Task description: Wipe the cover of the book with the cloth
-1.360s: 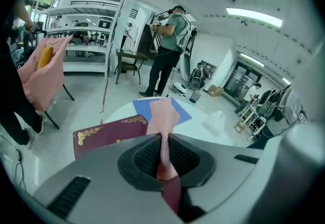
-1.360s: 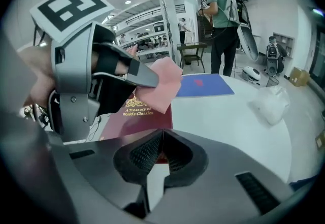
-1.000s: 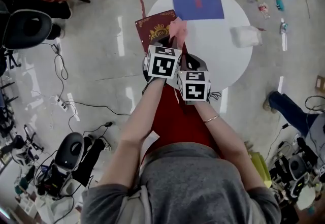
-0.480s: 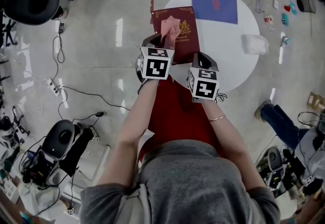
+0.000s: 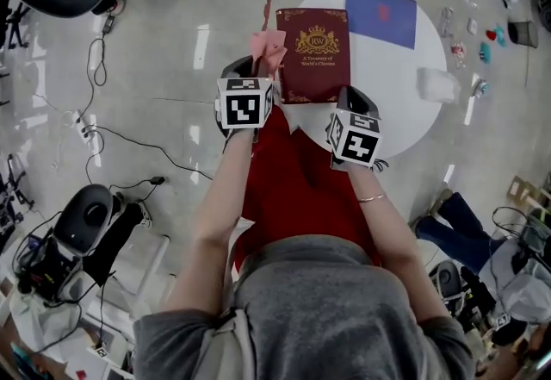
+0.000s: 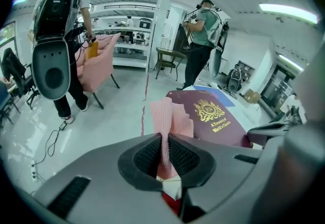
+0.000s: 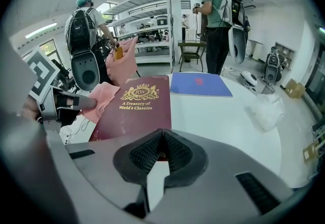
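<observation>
The book (image 5: 314, 55), dark red with gold print, is laid at the near left part of a round white table (image 5: 405, 115). Its near edge is grasped between the clenched jaws of the right gripper (image 7: 162, 144). A pink cloth (image 6: 170, 119) is pinched in the closed jaws of the left gripper (image 6: 164, 147) and is held at the left edge of the book. A blue folder (image 5: 381, 13) is seen farther on the table, and a crumpled white bag (image 5: 436, 84) at its right.
</observation>
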`<state>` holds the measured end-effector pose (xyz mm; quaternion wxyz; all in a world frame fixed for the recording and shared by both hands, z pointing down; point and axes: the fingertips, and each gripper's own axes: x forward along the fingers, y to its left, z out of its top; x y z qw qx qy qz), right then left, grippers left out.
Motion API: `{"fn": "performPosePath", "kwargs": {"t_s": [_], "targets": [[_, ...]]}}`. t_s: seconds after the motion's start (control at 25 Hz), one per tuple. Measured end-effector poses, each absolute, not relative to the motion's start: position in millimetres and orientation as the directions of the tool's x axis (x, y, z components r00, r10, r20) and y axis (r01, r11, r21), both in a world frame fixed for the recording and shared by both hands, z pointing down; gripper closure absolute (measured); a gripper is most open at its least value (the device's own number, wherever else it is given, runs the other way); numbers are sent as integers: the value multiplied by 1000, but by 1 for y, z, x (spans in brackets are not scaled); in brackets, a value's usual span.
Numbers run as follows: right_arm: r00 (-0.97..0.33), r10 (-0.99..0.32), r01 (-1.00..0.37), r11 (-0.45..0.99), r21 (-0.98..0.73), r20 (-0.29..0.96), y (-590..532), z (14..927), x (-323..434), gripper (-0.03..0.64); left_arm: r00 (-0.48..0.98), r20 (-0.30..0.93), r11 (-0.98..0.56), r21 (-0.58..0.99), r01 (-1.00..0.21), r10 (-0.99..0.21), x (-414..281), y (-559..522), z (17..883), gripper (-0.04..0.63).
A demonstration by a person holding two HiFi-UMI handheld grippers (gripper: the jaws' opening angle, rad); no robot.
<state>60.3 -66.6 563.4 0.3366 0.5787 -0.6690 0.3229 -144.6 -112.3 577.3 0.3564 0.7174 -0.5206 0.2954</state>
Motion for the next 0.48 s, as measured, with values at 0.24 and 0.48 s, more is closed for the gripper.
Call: {"fn": "performPosePath", "kwargs": {"t_s": [0.24, 0.48], "targets": [[-140, -568, -988, 133, -78, 811, -67, 558, 58, 588, 280, 764, -145, 241, -959, -581, -153, -98, 554, 561], [-164, -605, -985, 135, -103, 779, -52, 543, 64, 588, 420, 705, -237, 348, -907, -572, -86, -92, 530, 561]]}}
